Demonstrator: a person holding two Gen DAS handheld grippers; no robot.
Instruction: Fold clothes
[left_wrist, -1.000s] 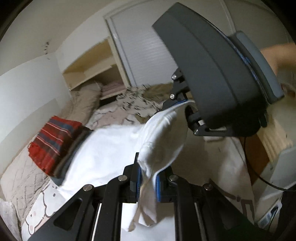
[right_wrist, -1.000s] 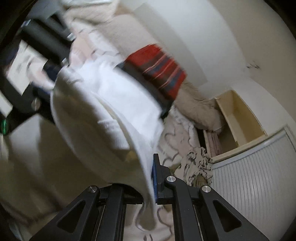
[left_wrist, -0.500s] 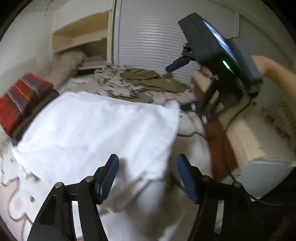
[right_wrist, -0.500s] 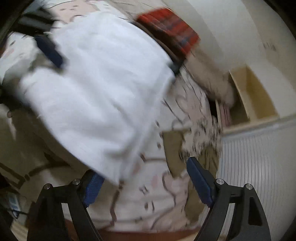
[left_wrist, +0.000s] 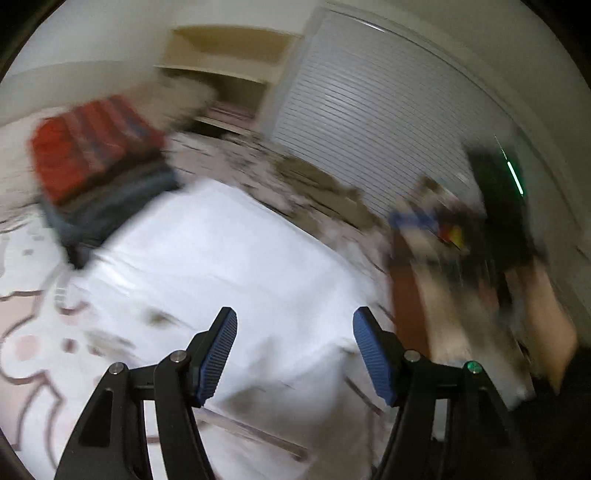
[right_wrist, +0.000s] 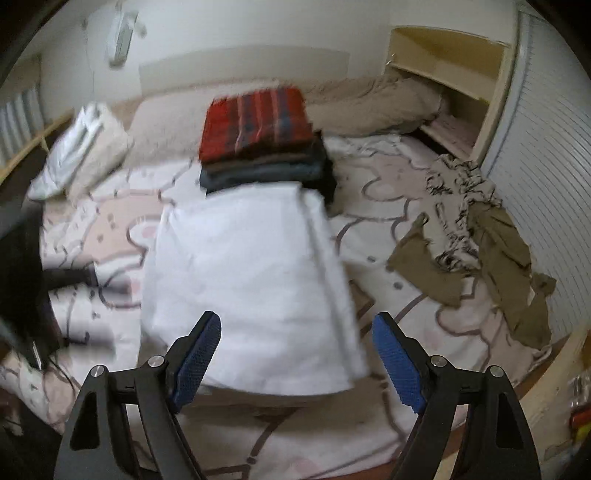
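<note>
White cloth, the folded garment (right_wrist: 243, 280), lies flat in the middle of the frame on the patterned bed cover (right_wrist: 388, 236), its far edge touching the stack of folded clothes (right_wrist: 262, 147) topped by a red plaid piece. That fold looks finished, though one more fold may be wanted before it joins the stack. Still unfolded, I judge, are the olive garment (right_wrist: 491, 269) and the black-and-white printed one (right_wrist: 461, 195), crumpled at the right of the frame near the slatted door (right_wrist: 546, 184).

A second ago both tools were clamped on the white cloth, which hung bunched between them. Now the right tool (right_wrist: 295, 354) and the left tool (left_wrist: 295, 350) stand released with nothing between the pads, lifted back above the near edge of the garment.
</note>
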